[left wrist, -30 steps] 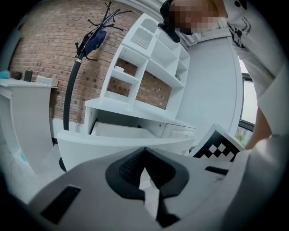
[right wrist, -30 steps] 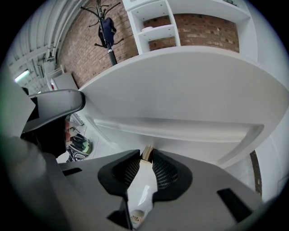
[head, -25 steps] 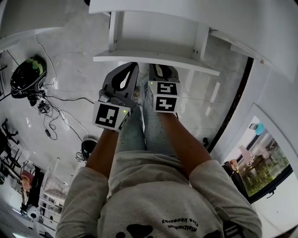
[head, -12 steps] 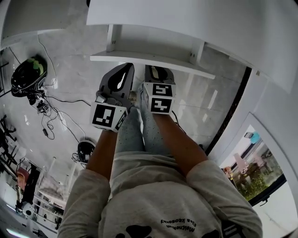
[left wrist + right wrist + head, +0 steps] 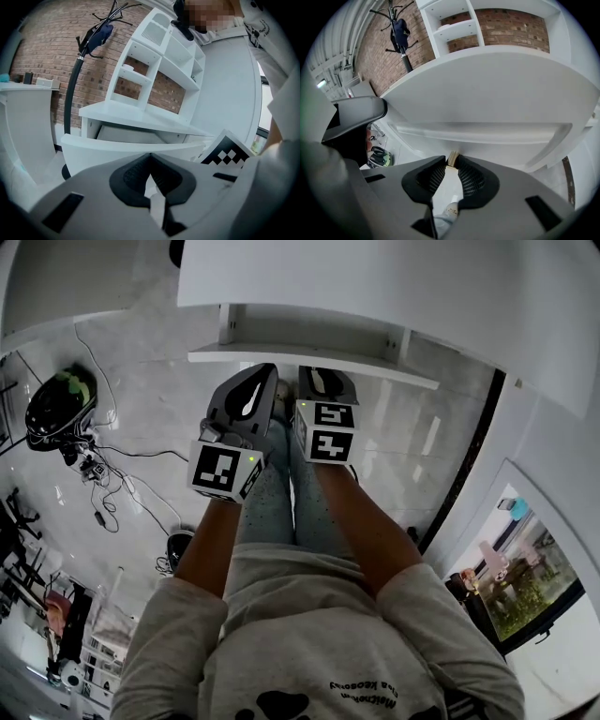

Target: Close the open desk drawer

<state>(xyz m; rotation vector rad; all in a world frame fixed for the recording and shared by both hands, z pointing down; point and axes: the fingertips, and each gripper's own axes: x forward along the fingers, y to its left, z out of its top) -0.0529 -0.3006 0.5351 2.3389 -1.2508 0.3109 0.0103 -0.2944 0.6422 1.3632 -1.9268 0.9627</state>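
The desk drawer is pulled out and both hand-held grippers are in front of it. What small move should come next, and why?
Probably ease the left hand-held gripper and the right hand-held gripper forward until their tips meet the drawer front. It stands pulled out from under the desk top; both face it side by side, hold nothing, and no contact is visible yet.

A glossy pale tiled floor (image 5: pixel 141 371) carries loose black cables (image 5: pixel 101 512). A brick wall (image 5: pixel 37 51) backs white shelving (image 5: pixel 161 61) and a black coat stand (image 5: pixel 73 79). Daylight enters through a window (image 5: pixel 527 579).
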